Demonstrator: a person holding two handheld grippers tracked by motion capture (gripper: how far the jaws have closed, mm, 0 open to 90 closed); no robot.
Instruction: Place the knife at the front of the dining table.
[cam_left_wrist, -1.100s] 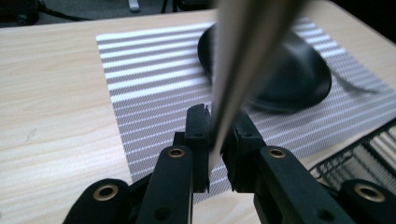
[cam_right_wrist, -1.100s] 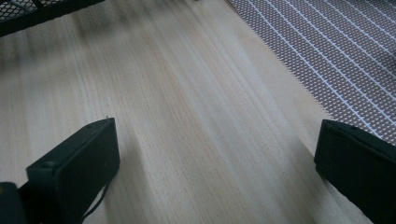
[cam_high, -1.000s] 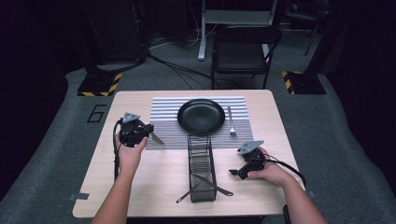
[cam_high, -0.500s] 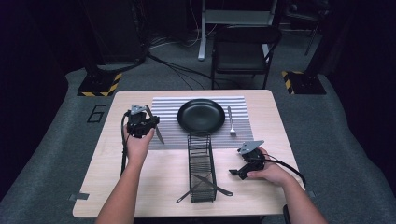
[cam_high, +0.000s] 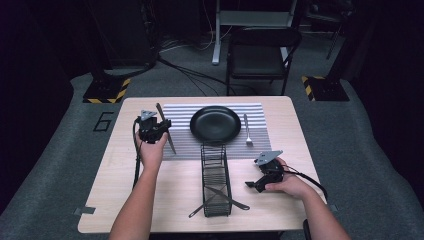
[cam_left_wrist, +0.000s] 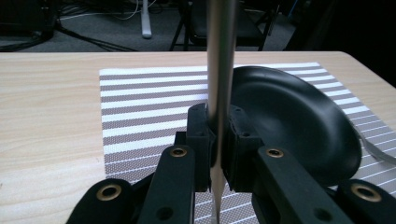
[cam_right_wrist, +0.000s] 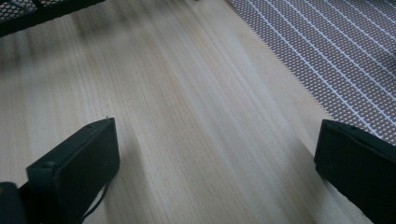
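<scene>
Left claw (cam_high: 159, 126) raised over the left edge of the striped placemat (cam_high: 260, 137), jaws clamped tight on a table knife (cam_left_wrist: 219, 70) that stands roughly upright between them, just left of the black plate (cam_high: 215, 123). Right claw (cam_high: 253, 184) low over the bare wooden surface (cam_high: 170, 192), jaws spread wide and holding nothing. Wire mesh basket (cam_high: 216, 180) sits between the two hands with utensils lying in it; fork (cam_high: 247, 130) on the placemat right of the plate.
</scene>
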